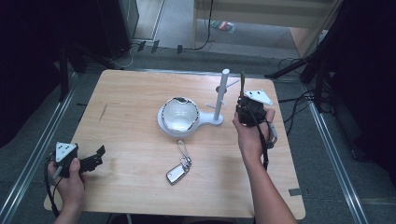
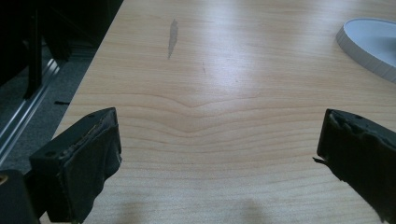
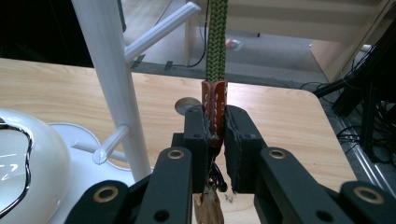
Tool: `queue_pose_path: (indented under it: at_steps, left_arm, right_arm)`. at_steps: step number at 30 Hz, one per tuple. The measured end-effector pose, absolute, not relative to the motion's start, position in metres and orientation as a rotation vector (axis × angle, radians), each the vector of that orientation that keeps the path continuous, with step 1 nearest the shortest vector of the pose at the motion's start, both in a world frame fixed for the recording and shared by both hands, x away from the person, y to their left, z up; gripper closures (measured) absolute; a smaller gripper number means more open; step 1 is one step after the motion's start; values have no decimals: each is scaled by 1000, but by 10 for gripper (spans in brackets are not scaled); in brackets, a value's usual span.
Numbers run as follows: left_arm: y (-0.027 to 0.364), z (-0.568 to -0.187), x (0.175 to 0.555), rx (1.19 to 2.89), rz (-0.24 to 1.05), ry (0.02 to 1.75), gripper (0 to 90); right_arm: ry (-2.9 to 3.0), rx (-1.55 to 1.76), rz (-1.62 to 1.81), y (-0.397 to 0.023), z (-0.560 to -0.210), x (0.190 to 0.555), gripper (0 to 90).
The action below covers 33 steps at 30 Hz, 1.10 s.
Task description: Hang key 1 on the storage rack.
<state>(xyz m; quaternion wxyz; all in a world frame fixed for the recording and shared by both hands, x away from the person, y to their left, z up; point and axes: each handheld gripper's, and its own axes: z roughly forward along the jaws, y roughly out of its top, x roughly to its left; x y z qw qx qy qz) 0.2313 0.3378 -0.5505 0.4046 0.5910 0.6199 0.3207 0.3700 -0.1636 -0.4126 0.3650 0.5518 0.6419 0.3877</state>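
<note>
We see the wooden table (image 1: 135, 154) first, pale and broad, with a short grey streak (image 2: 173, 37) in the grain toward its left side. Near the middle sits a white stand base (image 1: 205, 122), and on its wider end rests a glossy white bowl-shaped dish (image 1: 180, 115) with a dark rim. From the narrower end of that base rises a white post (image 3: 109, 79), upright, with short pegs slanting off it. Just to the right of the post we hold the right tool (image 3: 216, 140) raised above the table, jaws pointing upward; they are pressed narrow on the orange-brown leather tab of a strap (image 3: 214, 107), whose green braided cord runs straight up from the tab, close beside the post's upper peg, though we cannot tell whether it touches. Below the jaws a small dark ring and a tan piece hang from the same strap. At the table's near left corner our left tool (image 1: 91, 158) lies low over the wood, well apart from everything else, its jaws spread wide with bare table between them. On the table in front of the dish lies a silver car key (image 1: 177, 173) with a short looped chain, untouched.
</note>
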Motion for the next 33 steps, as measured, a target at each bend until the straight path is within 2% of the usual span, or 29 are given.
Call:
queue_pose_path:
  at_steps: [33]
  left_arm:
    - [338,-551,232,1489,806,1566,0]
  right_arm:
    - [1770,1378,958,-147,-434,367,809]
